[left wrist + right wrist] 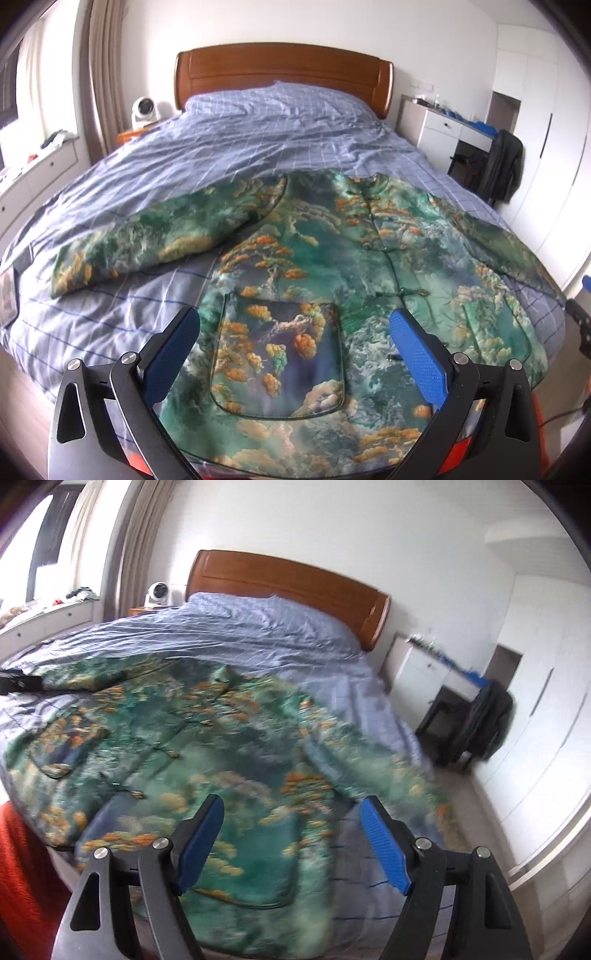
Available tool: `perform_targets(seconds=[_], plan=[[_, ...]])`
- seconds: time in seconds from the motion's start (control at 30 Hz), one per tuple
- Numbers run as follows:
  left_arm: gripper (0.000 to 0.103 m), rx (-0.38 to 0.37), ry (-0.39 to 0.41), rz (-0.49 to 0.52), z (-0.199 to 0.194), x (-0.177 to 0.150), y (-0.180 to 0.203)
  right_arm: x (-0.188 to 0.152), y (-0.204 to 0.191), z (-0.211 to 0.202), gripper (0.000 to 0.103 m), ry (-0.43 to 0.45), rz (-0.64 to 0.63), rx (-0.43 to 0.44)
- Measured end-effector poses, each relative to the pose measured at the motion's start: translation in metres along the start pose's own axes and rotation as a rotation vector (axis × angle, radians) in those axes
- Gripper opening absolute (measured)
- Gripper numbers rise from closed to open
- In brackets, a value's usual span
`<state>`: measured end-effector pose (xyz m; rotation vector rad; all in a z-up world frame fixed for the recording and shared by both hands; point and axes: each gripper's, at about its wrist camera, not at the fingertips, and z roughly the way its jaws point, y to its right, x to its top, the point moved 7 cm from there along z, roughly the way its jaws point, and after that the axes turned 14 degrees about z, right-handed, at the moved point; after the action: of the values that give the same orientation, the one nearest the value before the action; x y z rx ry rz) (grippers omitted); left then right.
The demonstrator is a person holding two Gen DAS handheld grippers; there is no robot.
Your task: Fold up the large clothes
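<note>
A large green jacket (332, 258) with orange and cream cloud print lies flat, front up, on the bed, both sleeves spread out. My left gripper (293, 325) is open and empty, hovering above the jacket's lower left patch pocket (280, 354). My right gripper (291, 812) is open and empty above the jacket's (221, 746) lower right part, near its right sleeve (369, 775). The right wrist view is blurred by motion. The left sleeve (155, 236) stretches toward the bed's left edge.
The bed has a blue checked cover (258, 140) and a wooden headboard (284, 70). A white fan (142, 110) stands at its left. A white desk (447, 129) and a chair with a dark garment (502, 166) stand right. Orange cloth (22, 867) hangs at the bed's near edge.
</note>
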<state>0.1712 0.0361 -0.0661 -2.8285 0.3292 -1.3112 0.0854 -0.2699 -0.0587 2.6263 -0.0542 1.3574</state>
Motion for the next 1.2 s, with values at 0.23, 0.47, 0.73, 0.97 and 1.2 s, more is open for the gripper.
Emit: perform_targets(seconds=[0.23, 0.47, 0.73, 0.97, 1.2], plan=[[0.102, -0.012, 0.011, 0.008, -0.006, 0.001, 0.008, 0.008, 0.032, 0.0, 0.078, 0.049, 0.011, -0.081], [0.102, -0.021, -0.006, 0.025, -0.004, -0.002, 0.019, -0.001, 0.033, 0.007, 0.079, 0.036, -0.038, -0.103], [0.102, -0.02, 0.008, 0.046, -0.01, -0.003, 0.023, -0.018, 0.051, 0.027, 0.079, -0.079, 0.052, -0.057], [0.102, -0.013, -0.01, 0.035, -0.006, -0.007, 0.021, -0.053, 0.18, 0.052, 0.078, -0.172, 0.512, -0.081], [0.102, -0.02, -0.012, 0.061, -0.007, -0.004, 0.034, -0.103, 0.318, 0.07, 0.079, -0.157, 1.263, 0.061]])
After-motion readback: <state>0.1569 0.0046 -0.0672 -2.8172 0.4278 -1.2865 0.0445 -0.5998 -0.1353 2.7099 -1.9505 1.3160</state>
